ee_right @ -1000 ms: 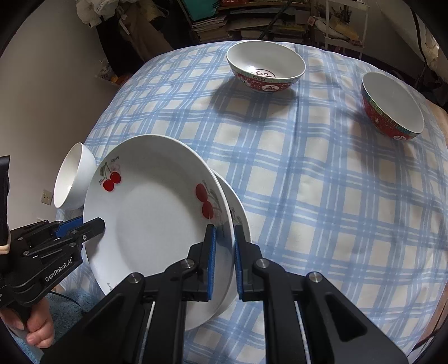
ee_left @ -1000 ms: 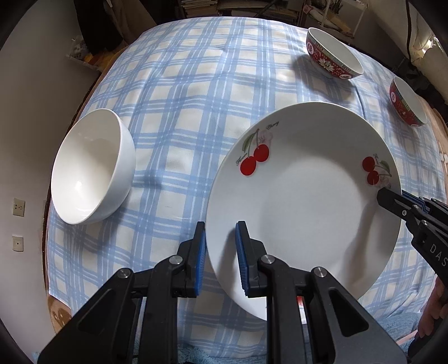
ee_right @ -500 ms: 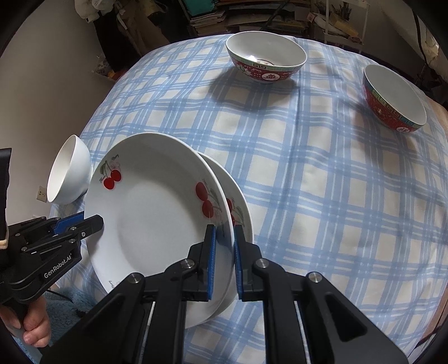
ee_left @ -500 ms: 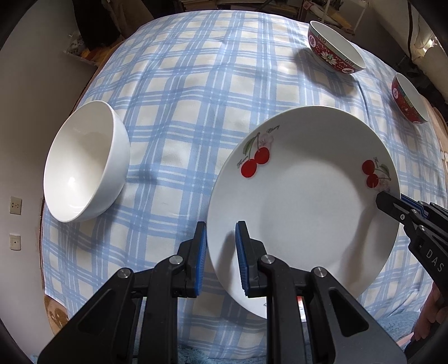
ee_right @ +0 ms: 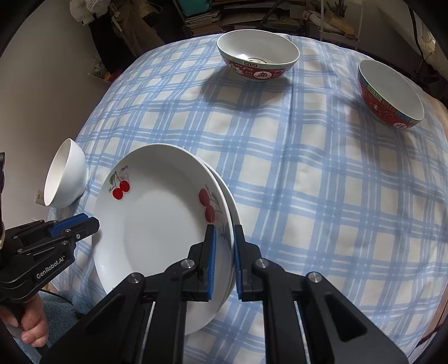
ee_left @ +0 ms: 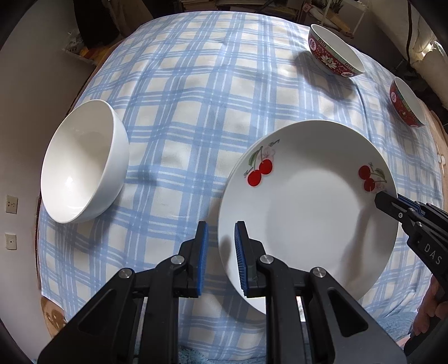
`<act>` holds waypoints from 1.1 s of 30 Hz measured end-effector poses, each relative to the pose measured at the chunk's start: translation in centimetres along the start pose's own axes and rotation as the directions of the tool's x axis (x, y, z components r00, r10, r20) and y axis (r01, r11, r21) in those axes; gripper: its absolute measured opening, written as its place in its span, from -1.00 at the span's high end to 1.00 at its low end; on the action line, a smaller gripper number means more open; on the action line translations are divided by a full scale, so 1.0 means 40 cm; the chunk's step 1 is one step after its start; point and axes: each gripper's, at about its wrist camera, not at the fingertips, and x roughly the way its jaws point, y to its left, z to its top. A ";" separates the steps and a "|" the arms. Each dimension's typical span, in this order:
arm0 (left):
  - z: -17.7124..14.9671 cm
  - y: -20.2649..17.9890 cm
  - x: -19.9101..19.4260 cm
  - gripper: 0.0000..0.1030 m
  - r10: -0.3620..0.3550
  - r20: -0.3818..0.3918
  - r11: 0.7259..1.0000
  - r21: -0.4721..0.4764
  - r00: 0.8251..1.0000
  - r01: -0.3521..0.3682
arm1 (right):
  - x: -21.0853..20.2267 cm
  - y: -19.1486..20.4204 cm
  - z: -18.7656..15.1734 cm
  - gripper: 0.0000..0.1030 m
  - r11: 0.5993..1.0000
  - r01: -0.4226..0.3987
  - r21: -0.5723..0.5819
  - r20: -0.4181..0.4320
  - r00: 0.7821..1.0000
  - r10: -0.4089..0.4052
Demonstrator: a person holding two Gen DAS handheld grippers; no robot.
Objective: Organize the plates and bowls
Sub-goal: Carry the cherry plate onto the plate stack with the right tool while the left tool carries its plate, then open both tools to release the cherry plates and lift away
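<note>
A white cherry plate [ee_left: 308,210] [ee_right: 162,229] sits on top of a second cherry plate [ee_right: 228,207] on the checked cloth. My left gripper [ee_left: 219,252] straddles the top plate's left rim, with a small gap at each pad; it also shows in the right wrist view [ee_right: 84,222]. My right gripper [ee_right: 224,252] straddles the right rim of both plates with its pads slightly apart; it also shows in the left wrist view [ee_left: 392,200]. A plain white bowl [ee_left: 81,159] [ee_right: 65,176] stands to the left. Two red patterned bowls stand at the far side, one in the middle [ee_left: 334,54] [ee_right: 257,57] and one at the right [ee_left: 407,102] [ee_right: 390,95].
The round table has a blue-and-white checked cloth [ee_left: 196,98] [ee_right: 322,182]. A wall with sockets [ee_left: 11,205] lies at the left. Shelves and clutter [ee_right: 238,16] stand behind the table. Light blue towel cloth [ee_right: 64,305] lies at the near edge.
The top plate has come down onto the second plate. Both grippers' pads have parted slightly at the rim. Both cameras have shifted a little.
</note>
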 end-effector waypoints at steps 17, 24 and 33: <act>0.008 0.006 0.034 0.63 -0.013 -0.052 1.000 -0.014 0.999 0.012 | 0.000 0.016 0.000 0.67 1.000 0.021 -0.023 -0.003 1.000 -0.021; 0.006 0.016 0.025 0.58 -0.013 -0.036 1.000 -0.020 0.999 0.012 | -0.032 0.023 0.007 0.60 0.999 0.033 -0.043 0.037 0.999 -0.032; -0.021 0.027 -0.063 0.47 0.042 0.058 0.999 -0.004 0.997 -0.042 | -0.039 0.060 0.001 0.16 0.996 0.044 -0.080 0.053 0.998 -0.040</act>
